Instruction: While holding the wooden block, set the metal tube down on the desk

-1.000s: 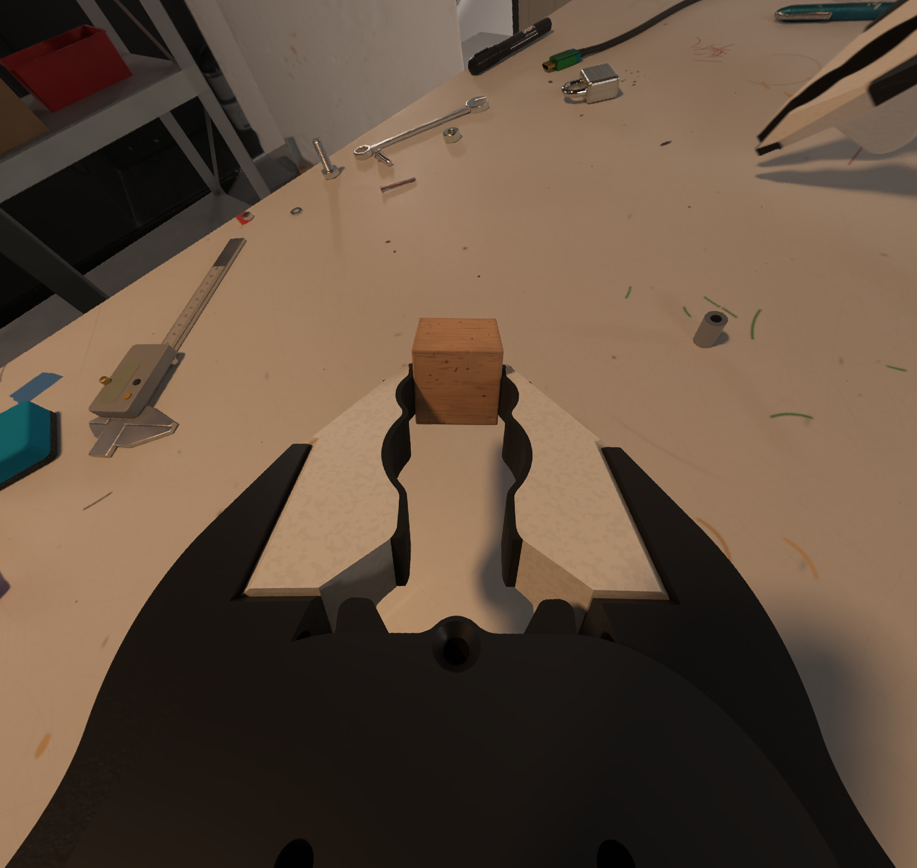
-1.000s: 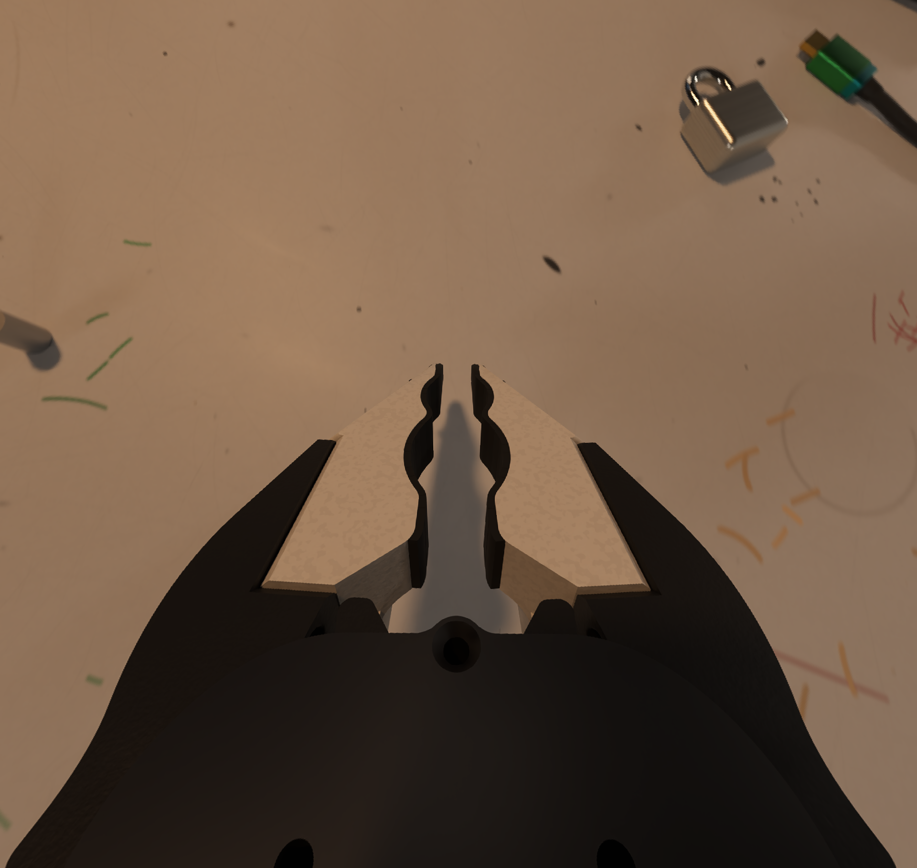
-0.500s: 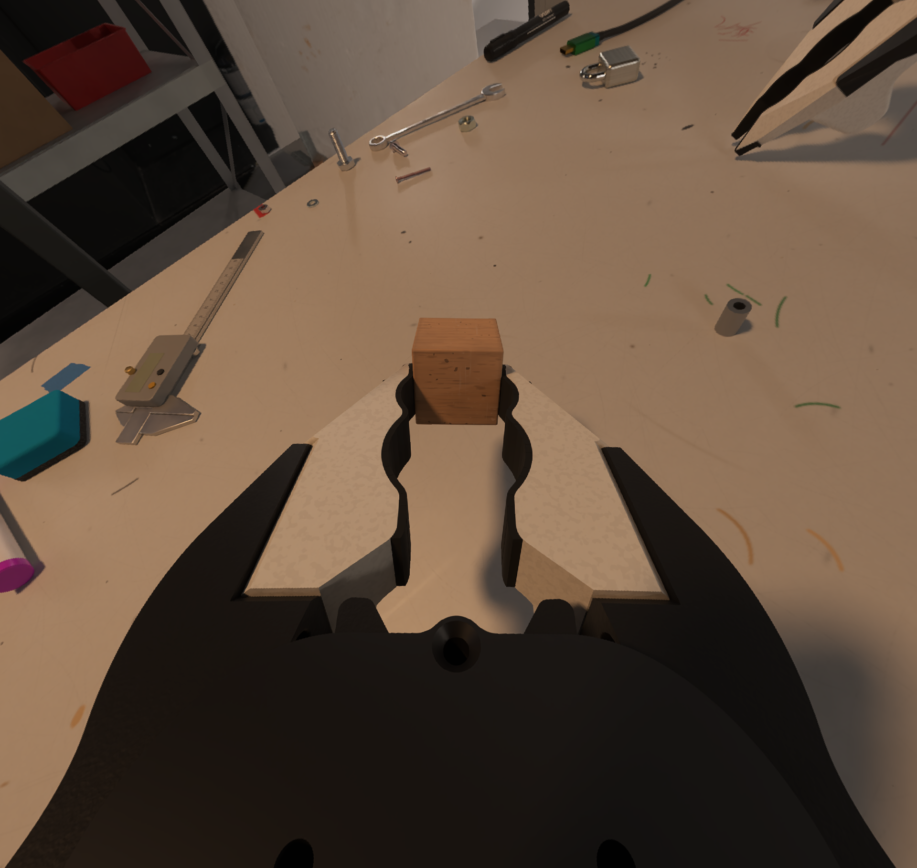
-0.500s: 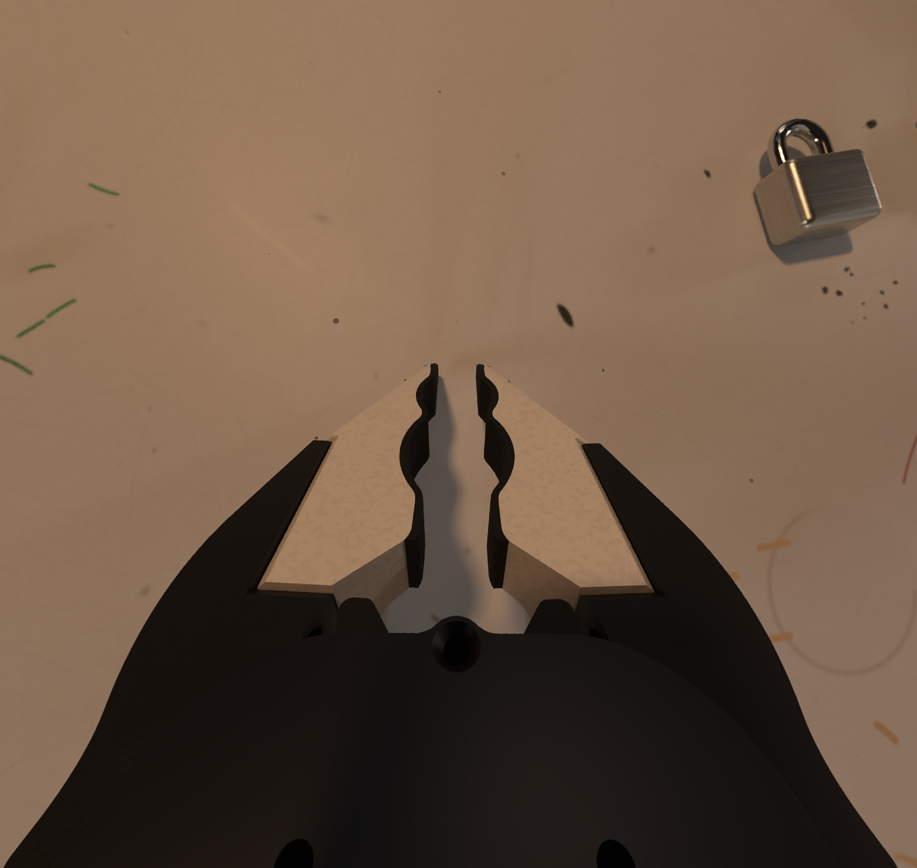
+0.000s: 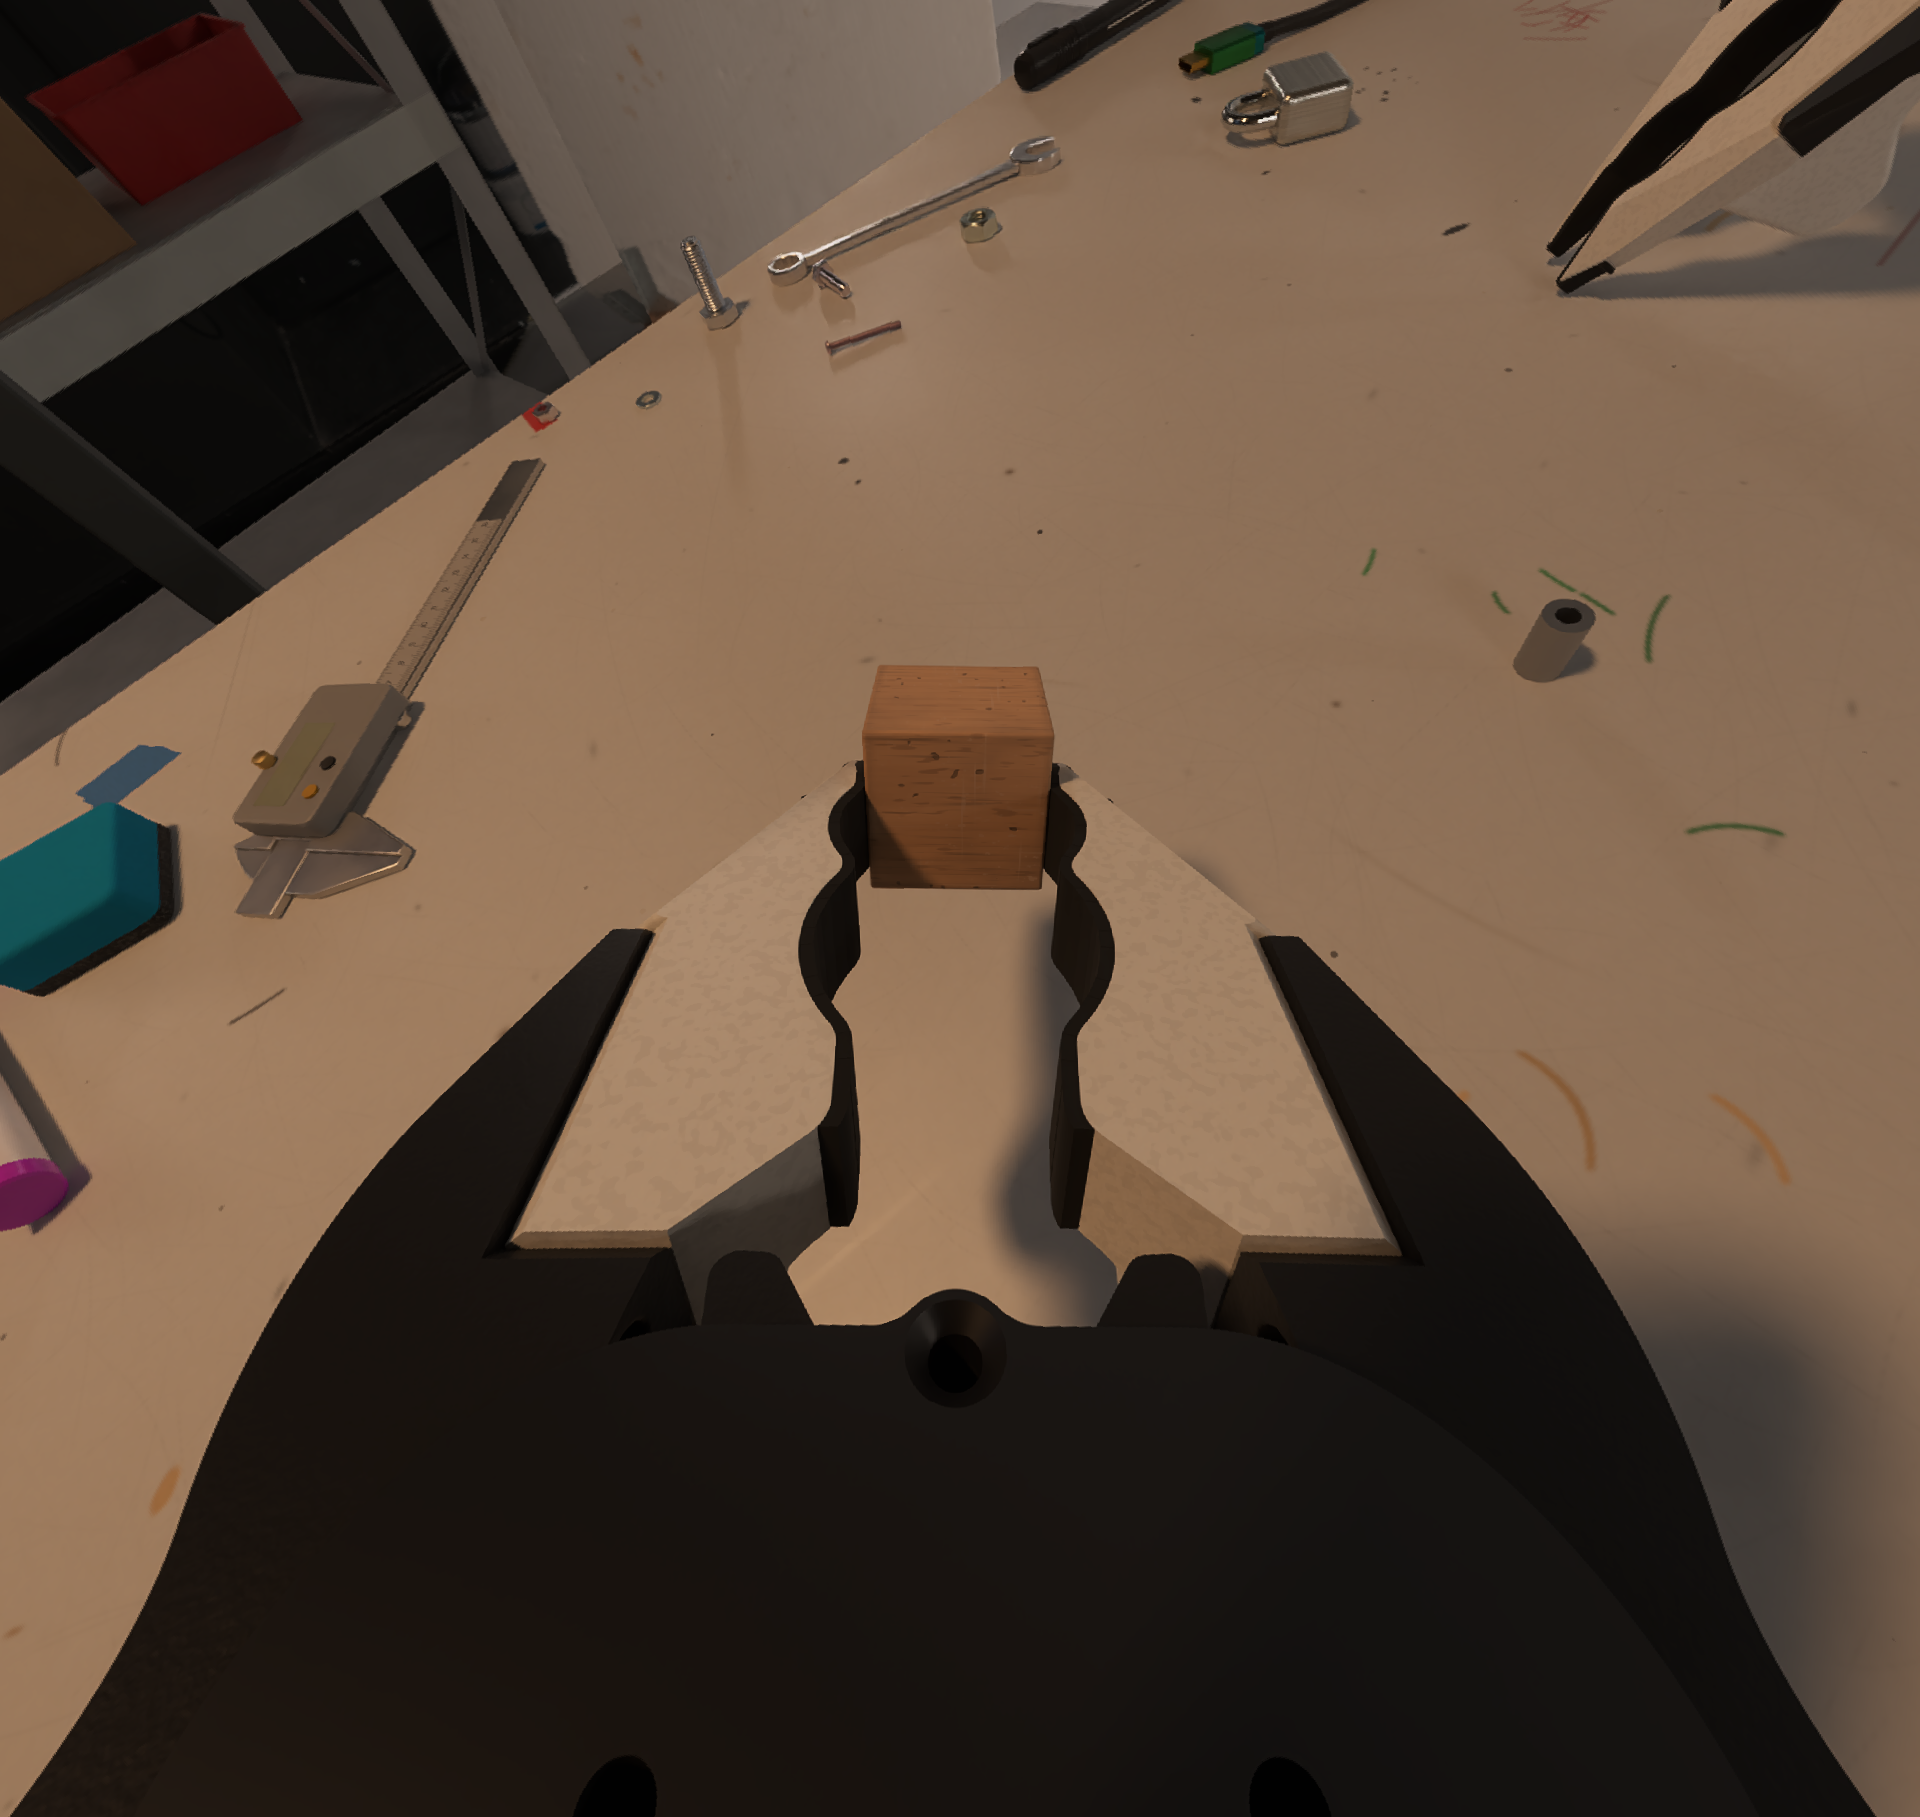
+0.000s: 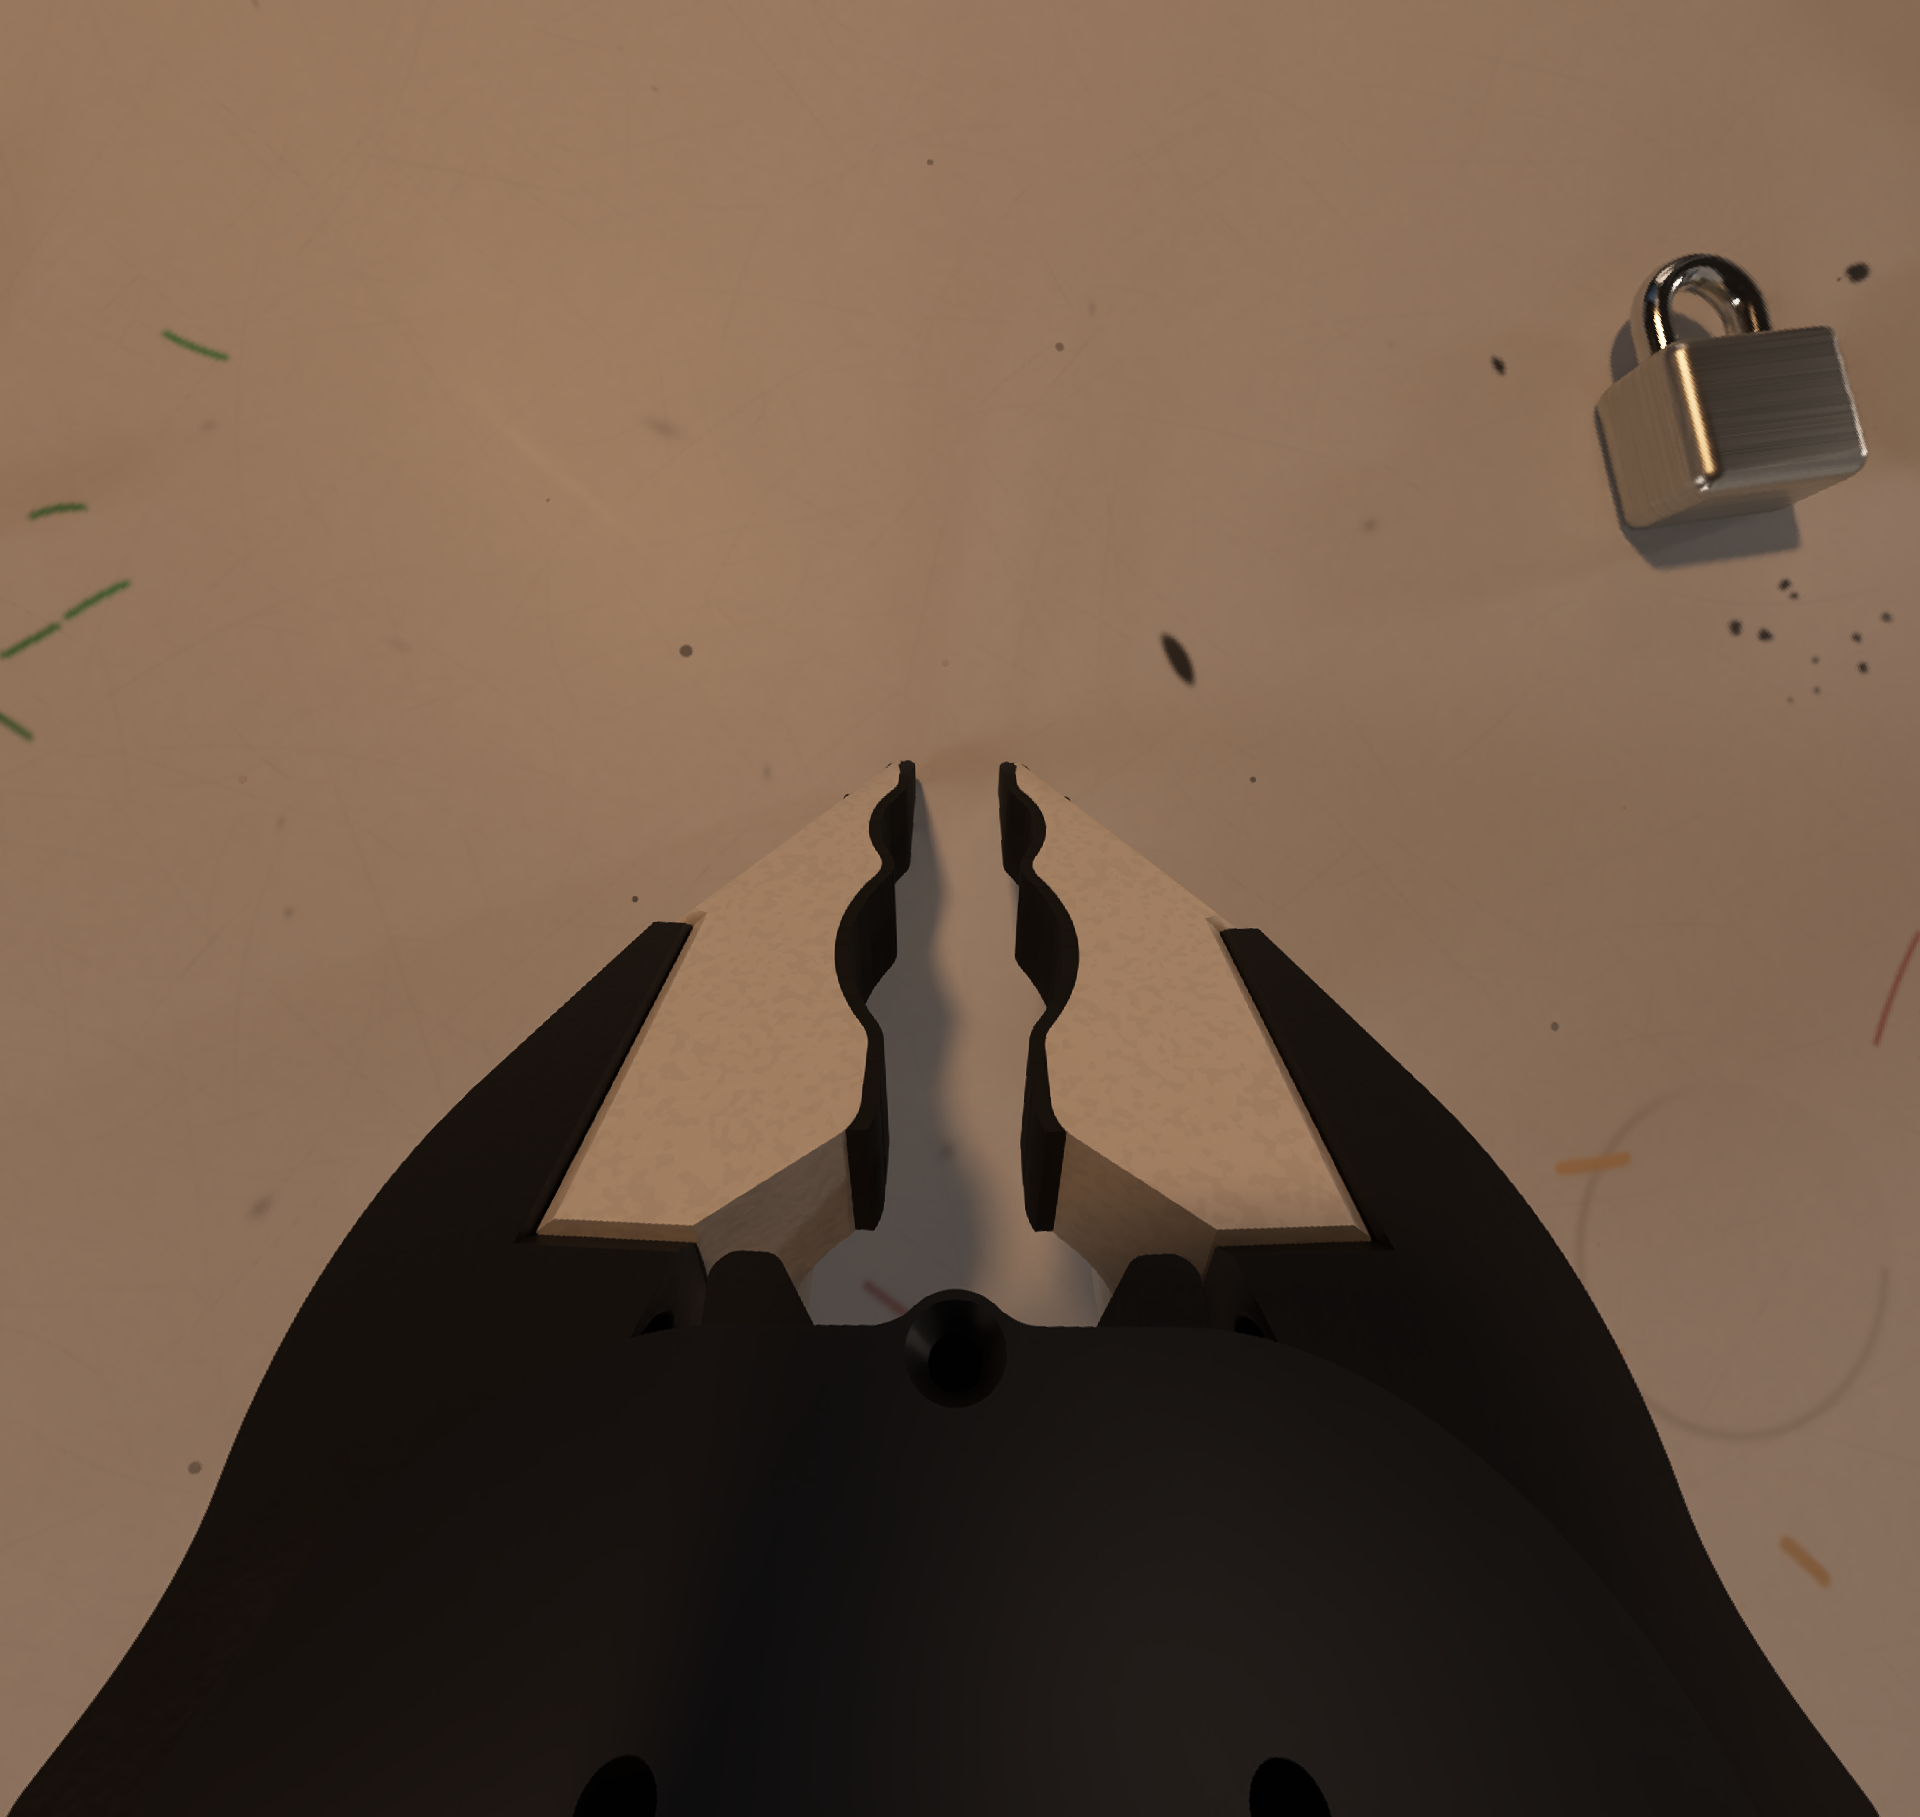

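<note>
My left gripper point(image 5: 956, 780) is shut on the wooden block point(image 5: 956, 811), a small brown cube held between the fingertips above the desk point(image 5: 1195, 479). The metal tube point(image 5: 1553, 640), a short grey cylinder, rests on the desk to the right, among green marks, with nothing touching it. My right gripper point(image 6: 954, 770) is empty, its jaws a narrow gap apart, and it points down at bare desk point(image 6: 727, 313). It also shows in the left wrist view point(image 5: 1569, 266) at the top right, well beyond the tube. The tube is out of the right wrist view.
A padlock point(image 6: 1730, 427) lies right of my right gripper and also shows in the left wrist view point(image 5: 1294, 100). A wrench point(image 5: 914, 209), bolt point(image 5: 707, 281), marker point(image 5: 1107, 22) and caliper point(image 5: 343, 739) lie along the desk's left edge. A teal object point(image 5: 73, 894) is at far left.
My right gripper has moved away from the tube toward the padlock, its jaws have widened a little, and the tube has left its view. My left gripper still holds the block, drawn back slightly.
</note>
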Tool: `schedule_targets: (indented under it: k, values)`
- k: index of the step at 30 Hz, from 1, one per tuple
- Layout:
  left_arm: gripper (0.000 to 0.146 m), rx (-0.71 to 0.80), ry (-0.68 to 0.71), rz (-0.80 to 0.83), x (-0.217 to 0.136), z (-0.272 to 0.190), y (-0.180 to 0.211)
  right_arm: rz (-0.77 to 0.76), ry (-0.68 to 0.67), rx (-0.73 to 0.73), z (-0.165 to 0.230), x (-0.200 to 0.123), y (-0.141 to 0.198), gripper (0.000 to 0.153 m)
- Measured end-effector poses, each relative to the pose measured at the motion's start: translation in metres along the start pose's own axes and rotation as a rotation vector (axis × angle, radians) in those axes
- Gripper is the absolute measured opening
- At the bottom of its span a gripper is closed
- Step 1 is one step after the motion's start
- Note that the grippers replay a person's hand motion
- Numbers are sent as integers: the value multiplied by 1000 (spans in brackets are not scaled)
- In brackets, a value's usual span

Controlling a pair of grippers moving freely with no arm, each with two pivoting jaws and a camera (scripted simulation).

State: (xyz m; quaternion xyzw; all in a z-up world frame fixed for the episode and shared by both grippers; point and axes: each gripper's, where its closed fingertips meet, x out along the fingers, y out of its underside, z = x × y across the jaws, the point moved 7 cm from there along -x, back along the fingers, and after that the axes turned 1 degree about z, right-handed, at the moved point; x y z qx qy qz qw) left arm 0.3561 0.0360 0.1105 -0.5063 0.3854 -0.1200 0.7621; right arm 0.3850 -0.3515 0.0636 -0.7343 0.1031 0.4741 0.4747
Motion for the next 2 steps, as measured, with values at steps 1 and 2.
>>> schedule_targets:
  k: [1, 2]
  values:
    - [32, -1, 0, -1, 0, 0, 0, 0, 4, -3, 0, 0, -1, 16]
    - [32, -2, 0, -1, 0, 0, 0, -6, 6, -3, -1, -1, -1, 16]
